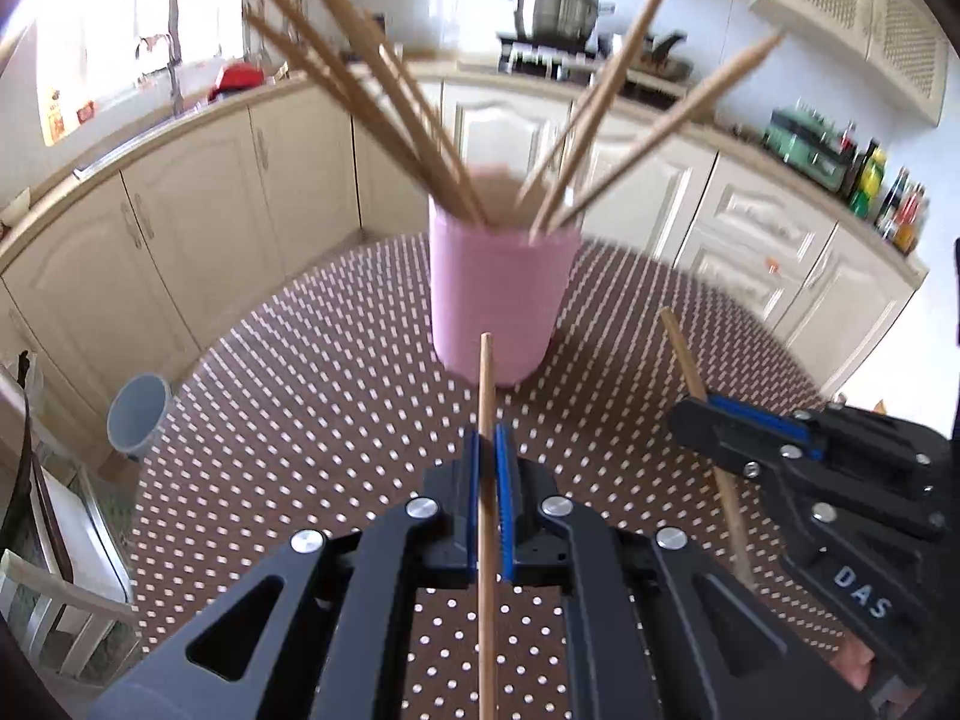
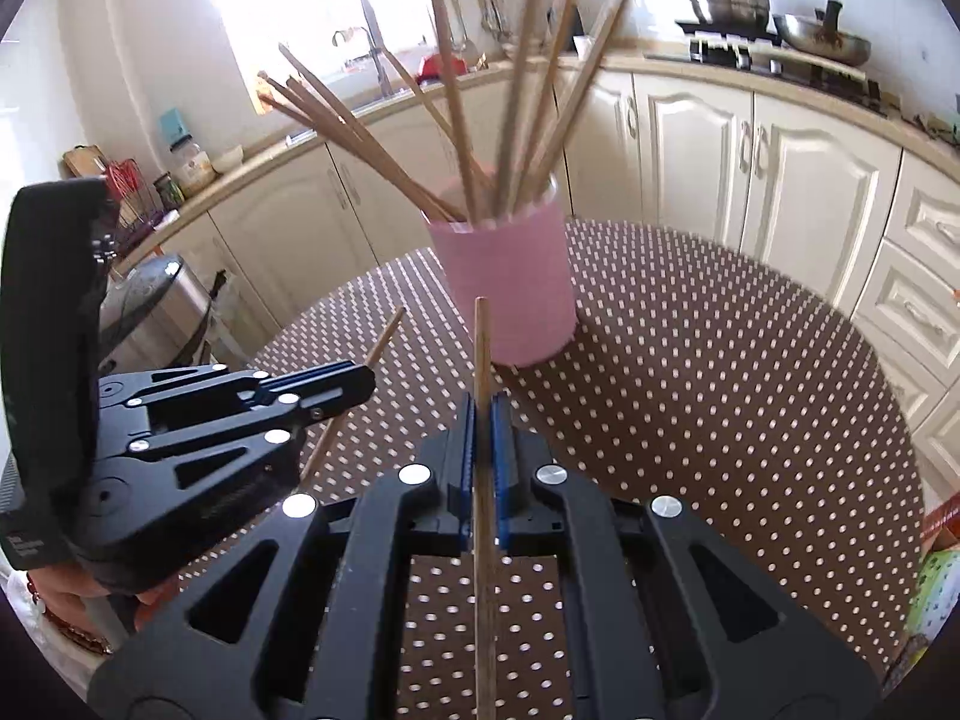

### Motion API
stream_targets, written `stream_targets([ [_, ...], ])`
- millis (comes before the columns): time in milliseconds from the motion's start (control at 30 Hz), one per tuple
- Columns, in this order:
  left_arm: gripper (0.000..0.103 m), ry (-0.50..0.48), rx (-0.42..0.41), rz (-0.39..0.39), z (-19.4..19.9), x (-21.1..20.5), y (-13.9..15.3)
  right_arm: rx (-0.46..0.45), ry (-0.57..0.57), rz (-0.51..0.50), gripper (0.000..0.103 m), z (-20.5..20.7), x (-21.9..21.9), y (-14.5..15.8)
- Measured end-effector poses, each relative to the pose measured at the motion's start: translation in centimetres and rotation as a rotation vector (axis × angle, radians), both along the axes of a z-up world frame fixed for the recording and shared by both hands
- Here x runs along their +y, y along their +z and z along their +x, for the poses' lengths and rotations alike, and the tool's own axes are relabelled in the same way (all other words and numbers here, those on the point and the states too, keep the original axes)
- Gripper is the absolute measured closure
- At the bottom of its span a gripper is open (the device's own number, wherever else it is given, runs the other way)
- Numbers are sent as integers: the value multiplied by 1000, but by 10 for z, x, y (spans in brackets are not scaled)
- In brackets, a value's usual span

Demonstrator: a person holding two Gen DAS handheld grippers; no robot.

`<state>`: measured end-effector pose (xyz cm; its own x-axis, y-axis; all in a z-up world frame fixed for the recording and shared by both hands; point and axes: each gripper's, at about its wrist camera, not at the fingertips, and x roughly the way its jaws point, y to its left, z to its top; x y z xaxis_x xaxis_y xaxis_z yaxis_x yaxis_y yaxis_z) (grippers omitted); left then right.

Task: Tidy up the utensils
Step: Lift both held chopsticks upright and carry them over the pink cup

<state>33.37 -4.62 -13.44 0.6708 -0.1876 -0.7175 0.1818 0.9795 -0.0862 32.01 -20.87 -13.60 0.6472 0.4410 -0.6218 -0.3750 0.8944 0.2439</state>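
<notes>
Holding: each gripper is clamping one thin wooden chopstick between its blue pads, so both can go to the cup together.
Left gripper [image 1: 487, 450]: clenched on its wooden chopstick [image 1: 486, 396], gripped near the middle so the tip is pointing forward at the cup.
Right gripper [image 2: 483, 420]: clenched on the other wooden chopstick [image 2: 480, 348], held the same way.
Pink cylindrical cup [image 1: 503, 294]: standing upright on the brown polka-dot table [image 1: 288, 408], ahead of both grippers, already keeping many chopsticks fanned out.
Next move, I judge: bringing both tips above the rim.
</notes>
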Motion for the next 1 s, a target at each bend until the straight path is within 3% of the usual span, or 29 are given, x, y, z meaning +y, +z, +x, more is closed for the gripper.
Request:
stream_targets([
  [333,97,-8,-205,-115,-60,18,62,-137,10,19,97,-38,12,61],
  [533,97,-21,-242,-132,-86,20,77,-181,16,10,97,-53,23,77],
  [1000,97,-23,-273,-108,-108,22,78,-229,16,-18,97,-67,35,86],
])
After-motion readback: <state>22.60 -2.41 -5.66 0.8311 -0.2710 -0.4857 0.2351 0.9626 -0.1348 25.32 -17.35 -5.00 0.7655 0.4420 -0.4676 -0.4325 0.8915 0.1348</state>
